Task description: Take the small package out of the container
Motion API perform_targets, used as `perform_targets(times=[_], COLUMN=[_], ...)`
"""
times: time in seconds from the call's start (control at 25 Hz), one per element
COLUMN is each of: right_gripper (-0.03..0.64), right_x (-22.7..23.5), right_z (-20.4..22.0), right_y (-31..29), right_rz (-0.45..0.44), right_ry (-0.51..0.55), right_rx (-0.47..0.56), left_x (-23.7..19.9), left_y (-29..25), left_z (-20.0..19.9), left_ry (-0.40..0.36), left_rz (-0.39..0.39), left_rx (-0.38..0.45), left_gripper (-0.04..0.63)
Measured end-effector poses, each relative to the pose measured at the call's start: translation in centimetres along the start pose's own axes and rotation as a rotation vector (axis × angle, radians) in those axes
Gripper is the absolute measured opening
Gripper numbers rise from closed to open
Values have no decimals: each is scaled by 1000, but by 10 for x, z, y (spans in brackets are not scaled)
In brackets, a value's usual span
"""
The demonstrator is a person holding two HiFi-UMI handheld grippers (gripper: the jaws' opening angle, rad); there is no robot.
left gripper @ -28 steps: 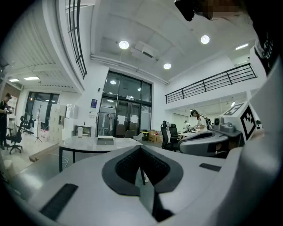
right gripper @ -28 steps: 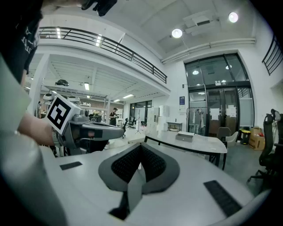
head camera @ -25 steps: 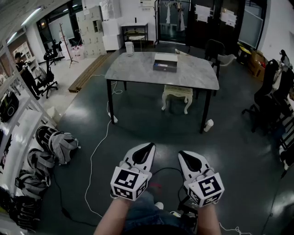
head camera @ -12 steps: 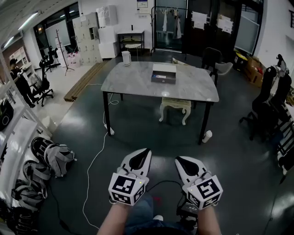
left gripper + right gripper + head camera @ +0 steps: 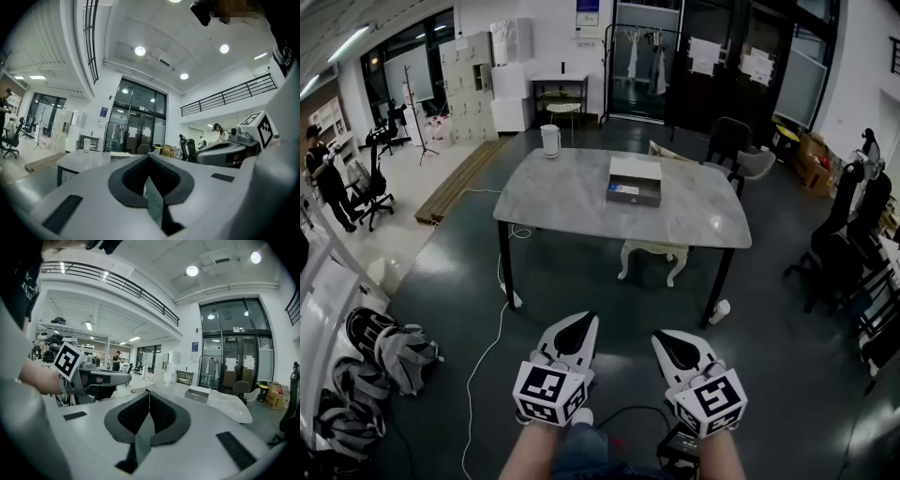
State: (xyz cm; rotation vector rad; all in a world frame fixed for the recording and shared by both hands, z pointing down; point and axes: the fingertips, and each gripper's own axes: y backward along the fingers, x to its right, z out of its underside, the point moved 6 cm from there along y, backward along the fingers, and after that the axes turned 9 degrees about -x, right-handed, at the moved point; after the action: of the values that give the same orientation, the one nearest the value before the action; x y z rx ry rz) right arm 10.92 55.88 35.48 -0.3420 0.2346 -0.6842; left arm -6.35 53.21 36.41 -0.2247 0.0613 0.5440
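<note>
A flat grey box [image 5: 634, 182] with a white top, the container, lies on the grey table [image 5: 581, 197] several steps ahead; it also shows small in the right gripper view as the box [image 5: 198, 393]. No small package shows in any view. My left gripper [image 5: 578, 322] and right gripper [image 5: 664, 339] hang side by side close to my body, far short of the table. Both have their jaws pressed together with nothing between them, as the left gripper [image 5: 149, 157] and right gripper [image 5: 149, 394] show in their own views.
A white canister [image 5: 550, 141] stands on the table's far left corner. A white stool [image 5: 654, 255] sits under the table. Office chairs [image 5: 844, 234] line the right, backpacks [image 5: 394, 347] the left, and a white cable [image 5: 487, 347] trails over the dark floor.
The table and box have come closer and sit lower in the head view. Both grippers keep their place in front of me and stay shut.
</note>
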Motion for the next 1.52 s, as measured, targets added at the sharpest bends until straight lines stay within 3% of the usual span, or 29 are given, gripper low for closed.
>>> perform_targets(times=[0.68,0.92,1.2,1.52], right_gripper=[26,26,26,26], right_x=[54,77,115,191], right_z=[-76,-88,-101,-113], right_y=[-119,-132,-156,-200], right_rz=[104,140,144,130], right_ry=[24,12,-13,-17], right_rx=[48,72,170,224], left_x=[-119,-134,-148,-156], left_y=[-88,-107,-143,-233], left_z=[-54,-64,-65,-89], left_ry=[-36,-33,-55,-89], left_rz=[74,79,78,86], left_rx=[58,92,58,68], left_gripper=[11,11,11,11])
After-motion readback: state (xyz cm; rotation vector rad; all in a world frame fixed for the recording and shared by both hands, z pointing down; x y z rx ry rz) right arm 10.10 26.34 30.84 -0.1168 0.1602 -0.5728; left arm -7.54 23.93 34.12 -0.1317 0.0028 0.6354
